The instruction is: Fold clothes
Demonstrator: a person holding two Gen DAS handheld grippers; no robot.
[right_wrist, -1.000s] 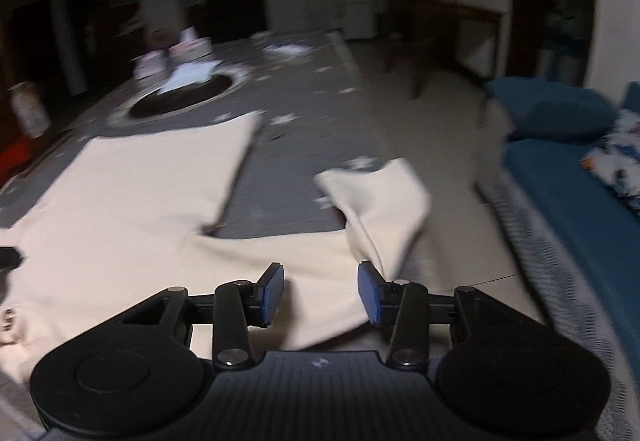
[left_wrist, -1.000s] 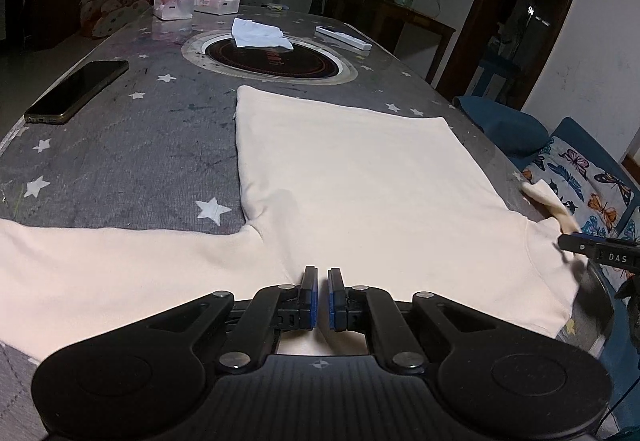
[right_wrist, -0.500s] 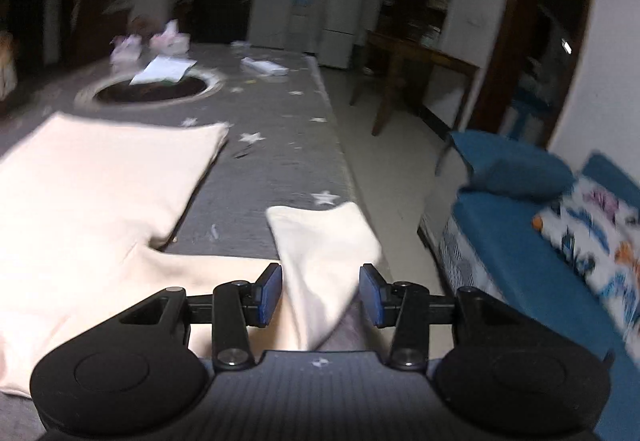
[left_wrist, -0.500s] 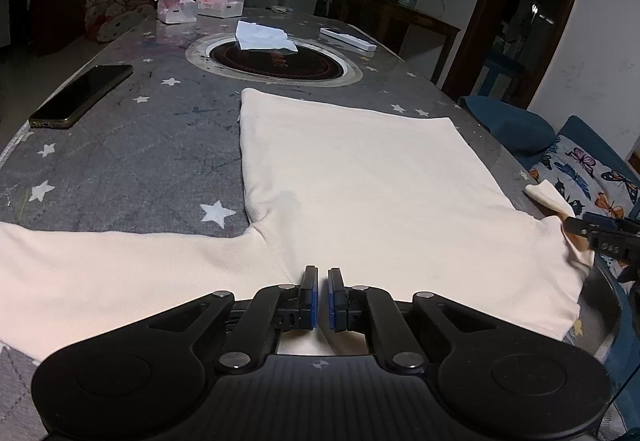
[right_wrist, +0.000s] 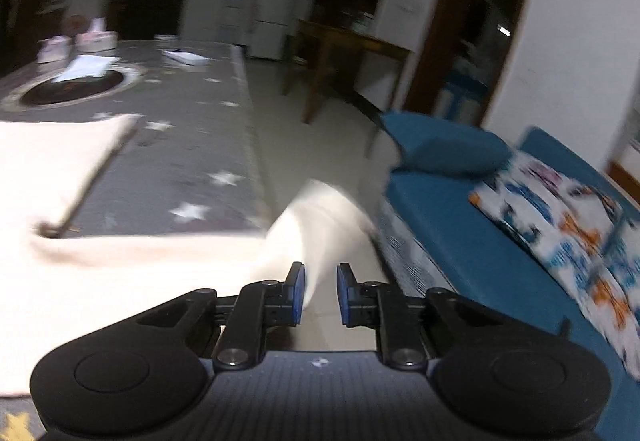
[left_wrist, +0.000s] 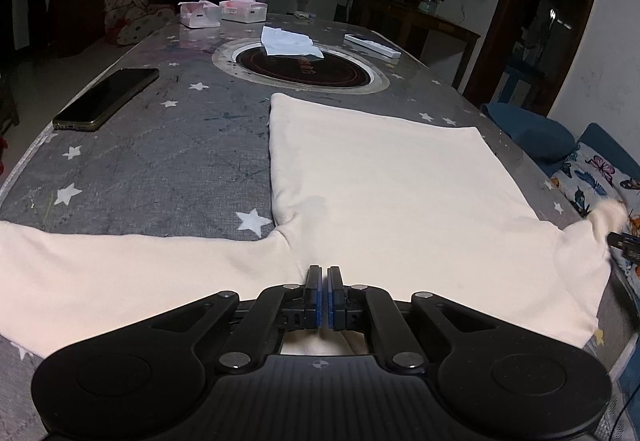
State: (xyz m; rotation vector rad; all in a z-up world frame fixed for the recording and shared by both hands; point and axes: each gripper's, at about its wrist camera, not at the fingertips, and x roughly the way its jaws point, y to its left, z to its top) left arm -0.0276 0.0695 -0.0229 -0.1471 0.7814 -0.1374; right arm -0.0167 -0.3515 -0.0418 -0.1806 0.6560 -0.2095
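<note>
A cream long-sleeved top (left_wrist: 380, 185) lies flat on the grey star-patterned table, its left sleeve (left_wrist: 120, 273) stretched out to the left. My left gripper (left_wrist: 324, 297) is shut over the shoulder area of the top; whether it pinches cloth I cannot tell. In the right wrist view the right sleeve's end (right_wrist: 320, 225) hangs folded over the table's right edge. My right gripper (right_wrist: 320, 297) is open, with the sleeve cloth between and just beyond its fingers. The view is blurred. The right gripper also shows at the right edge of the left wrist view (left_wrist: 624, 241).
A phone (left_wrist: 106, 97) lies at the table's left edge. A round inset burner (left_wrist: 300, 69) with a white cloth (left_wrist: 288, 43) is behind the top, tissue boxes (left_wrist: 244, 9) and a remote (left_wrist: 372, 45) farther back. A blue sofa (right_wrist: 480, 241) with a patterned pillow stands right.
My right gripper has swung right toward the table's edge and the sleeve end, and its jaws have narrowed somewhat. My left gripper has stayed shut in place.
</note>
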